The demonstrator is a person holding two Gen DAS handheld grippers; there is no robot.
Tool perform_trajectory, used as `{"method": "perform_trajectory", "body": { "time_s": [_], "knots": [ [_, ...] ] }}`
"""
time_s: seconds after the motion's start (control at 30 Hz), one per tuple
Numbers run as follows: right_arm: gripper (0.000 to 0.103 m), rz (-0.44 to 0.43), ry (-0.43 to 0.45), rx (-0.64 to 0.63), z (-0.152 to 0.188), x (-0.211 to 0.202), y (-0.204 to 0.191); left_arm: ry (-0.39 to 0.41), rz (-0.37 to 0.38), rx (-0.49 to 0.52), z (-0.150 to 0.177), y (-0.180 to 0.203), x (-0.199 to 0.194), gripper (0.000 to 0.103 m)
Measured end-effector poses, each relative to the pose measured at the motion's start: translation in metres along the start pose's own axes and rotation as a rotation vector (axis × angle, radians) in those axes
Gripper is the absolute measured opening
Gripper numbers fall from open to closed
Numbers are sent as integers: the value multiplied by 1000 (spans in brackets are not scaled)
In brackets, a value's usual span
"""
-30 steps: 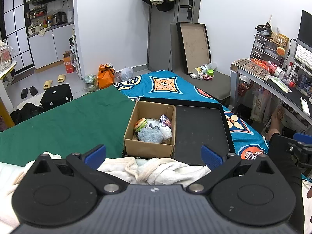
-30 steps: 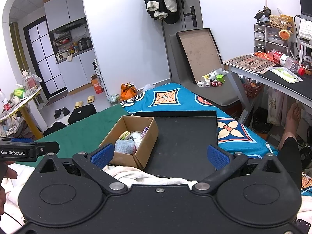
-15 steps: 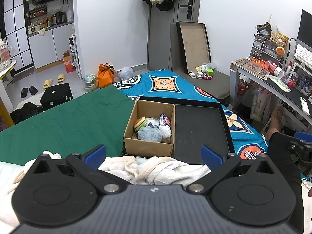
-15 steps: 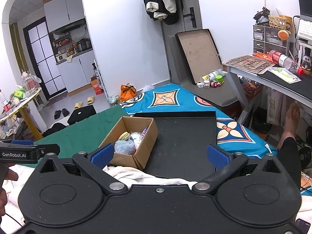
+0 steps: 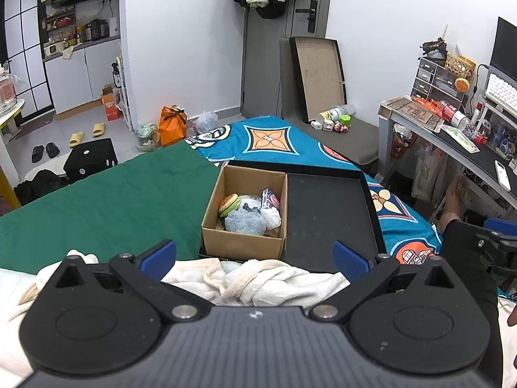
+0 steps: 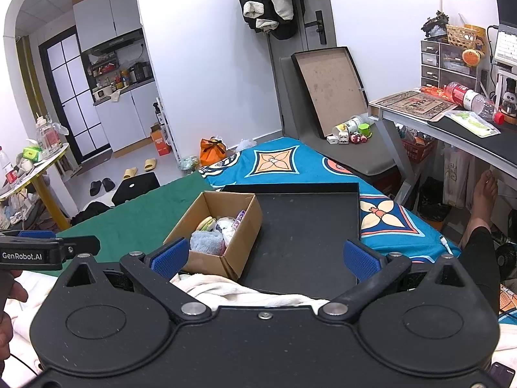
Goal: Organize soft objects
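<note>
Both the left gripper (image 5: 255, 255) and the right gripper (image 6: 263, 255) hold their jaws spread and empty, while the cardboard box (image 5: 240, 245) of soft things lies ahead, straight before the left one, so it is nearer.

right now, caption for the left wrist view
Open hand-held gripper facing a cardboard box of soft toys beside a black tray.

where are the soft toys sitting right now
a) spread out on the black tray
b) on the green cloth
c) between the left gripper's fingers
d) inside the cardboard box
d: the fluffy blue toy and the burger-shaped toy lie inside the cardboard box, while the black tray beside it is bare and both grippers are open and hold nothing.
</note>
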State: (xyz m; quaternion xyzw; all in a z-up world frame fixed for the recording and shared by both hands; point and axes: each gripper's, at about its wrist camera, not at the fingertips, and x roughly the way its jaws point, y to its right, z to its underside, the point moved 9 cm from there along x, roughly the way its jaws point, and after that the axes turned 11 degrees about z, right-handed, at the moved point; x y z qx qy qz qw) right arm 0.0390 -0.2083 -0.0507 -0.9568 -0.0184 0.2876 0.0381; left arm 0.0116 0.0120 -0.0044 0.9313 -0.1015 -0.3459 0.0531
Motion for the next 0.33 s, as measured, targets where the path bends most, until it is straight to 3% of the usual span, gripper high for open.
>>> {"method": "perform_trajectory", "body": {
  "time_s": [0.33],
  "knots": [
    [103,1,-11,-1,9,10,-4,35,-5,-8,4,-5,3,102]
  ]
}}
